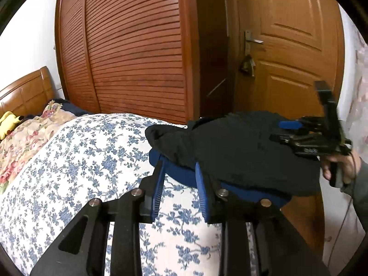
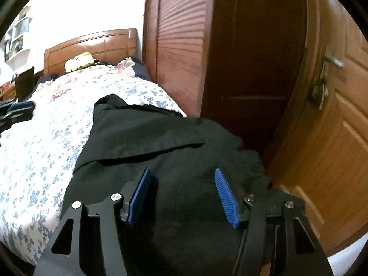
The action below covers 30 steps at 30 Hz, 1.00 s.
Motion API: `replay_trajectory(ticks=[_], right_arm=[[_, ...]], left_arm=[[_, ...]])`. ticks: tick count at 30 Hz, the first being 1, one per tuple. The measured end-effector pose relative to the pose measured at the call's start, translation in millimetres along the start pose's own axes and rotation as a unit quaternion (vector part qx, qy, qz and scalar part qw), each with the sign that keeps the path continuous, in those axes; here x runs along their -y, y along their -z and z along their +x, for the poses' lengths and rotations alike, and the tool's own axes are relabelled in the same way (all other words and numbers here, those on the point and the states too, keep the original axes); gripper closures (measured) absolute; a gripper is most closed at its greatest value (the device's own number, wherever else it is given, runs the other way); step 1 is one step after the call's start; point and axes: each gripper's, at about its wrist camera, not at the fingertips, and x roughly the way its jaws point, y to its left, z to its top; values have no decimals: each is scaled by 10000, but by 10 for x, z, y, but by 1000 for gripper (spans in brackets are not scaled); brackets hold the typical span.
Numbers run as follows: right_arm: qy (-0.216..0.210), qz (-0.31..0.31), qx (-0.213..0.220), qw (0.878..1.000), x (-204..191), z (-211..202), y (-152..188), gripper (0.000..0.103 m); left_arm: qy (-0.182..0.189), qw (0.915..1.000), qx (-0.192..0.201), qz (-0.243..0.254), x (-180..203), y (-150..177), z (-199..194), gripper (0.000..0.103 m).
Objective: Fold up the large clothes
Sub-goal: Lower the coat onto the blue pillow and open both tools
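Note:
A black garment [image 1: 241, 147] with a blue lining [image 1: 177, 172] lies bunched on the near corner of the bed, partly hanging over the edge. In the left wrist view my left gripper [image 1: 179, 164] stands at its left end, jaws a little apart, with the blue edge lying loose between the fingertips. My right gripper [image 1: 283, 131], held by a hand [image 1: 340, 165], hovers over the garment's right end. In the right wrist view the right gripper [image 2: 182, 171] is open wide just above the black garment [image 2: 161, 142], and nothing is pinched between its blue pads [image 2: 226, 197].
The bed carries a blue-flowered sheet [image 1: 80, 161] and a floral quilt [image 1: 25, 138], with a yellow plush toy [image 1: 7, 122] by the wooden headboard [image 1: 25, 92]. A louvred wardrobe [image 1: 133, 53] and a wooden door [image 1: 292, 46] stand close behind the bed corner.

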Motion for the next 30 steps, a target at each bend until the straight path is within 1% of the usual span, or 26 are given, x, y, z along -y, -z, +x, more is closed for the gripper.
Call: replay_trajectory(ticks=[2, 6, 12, 14, 15, 18, 19, 22, 25, 27, 29, 30], right_arm=[[-55, 162, -196, 9997, 55, 168, 14, 43], [-110, 296, -381, 9988, 34, 262, -47, 43], [110, 282, -518, 9982, 38, 277, -193, 43], [322, 274, -455, 9981, -27, 189, -229, 43], [459, 250, -351, 9980, -70, 111, -259, 43], [640, 37, -26, 9979, -360, -51, -279, 43], [652, -50, 100, 9978, -465, -132, -300, 43], [489, -238, 324, 9980, -796, -322, -349, 42], [91, -365, 452, 9983, -1161, -445, -404, 38], [-227, -424, 539, 9974, -1412, -519, -429, 36], [-550, -441, 555, 9960, -1652, -584, -388, 31], [-693, -455, 546, 9951, -1786, -592, -389, 31]], left_arm=[[10, 10000, 18, -12, -13, 42, -61, 74], [5, 10000, 71, -26, -33, 150, -224, 74], [-85, 9999, 109, -97, -87, 342, -473, 73], [-119, 9997, 135, -167, -119, 422, -594, 73], [-157, 9996, 143, -199, -143, 475, -675, 73], [-286, 9992, 146, -256, -215, 596, -845, 73], [-386, 9988, 151, -270, -252, 657, -933, 73], [-636, 9974, 194, -284, -347, 783, -1113, 73], [-806, 9958, 142, -420, -483, 928, -1286, 73], [-984, 9938, 100, -512, -582, 1037, -1413, 73], [-1108, 9919, 98, -609, -652, 1132, -1538, 73], [-1215, 9901, 90, -691, -704, 1207, -1623, 73]])
